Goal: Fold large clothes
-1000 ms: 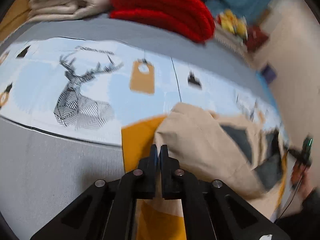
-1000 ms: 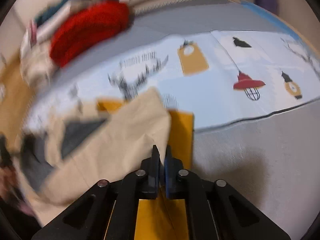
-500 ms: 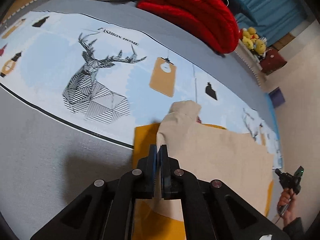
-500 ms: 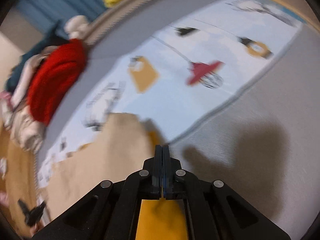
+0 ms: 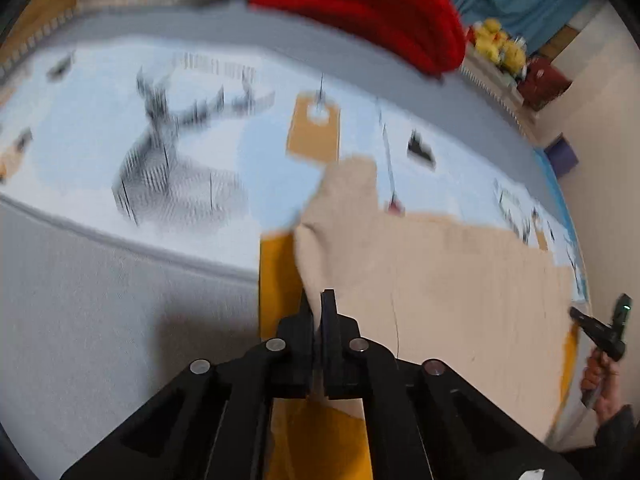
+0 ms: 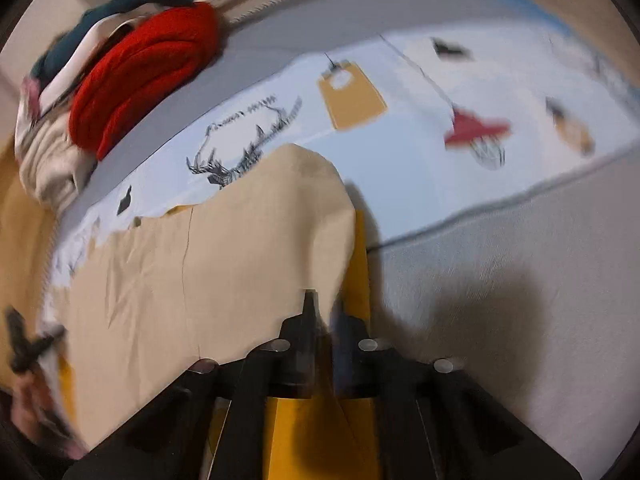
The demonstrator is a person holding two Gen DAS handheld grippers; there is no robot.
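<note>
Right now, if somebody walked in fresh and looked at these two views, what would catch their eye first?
Probably the big beige garment with a yellow-orange underside, spread over the pale blue printed sheet, each end pinched in a shut gripper: left gripper, right gripper. Next, the bright red knit piled at the far edge, beside cream folded laundry. The sheet's black deer print also stands out.

Bare grey mat (image 5: 100,320) lies open left of the left gripper (image 5: 318,304) and right of the right gripper (image 6: 324,308), while the beige garment (image 6: 240,264) fills the ground between them and a red folded pile (image 5: 360,12) with other stacked clothes (image 6: 48,160) blocks the far edge.
</note>
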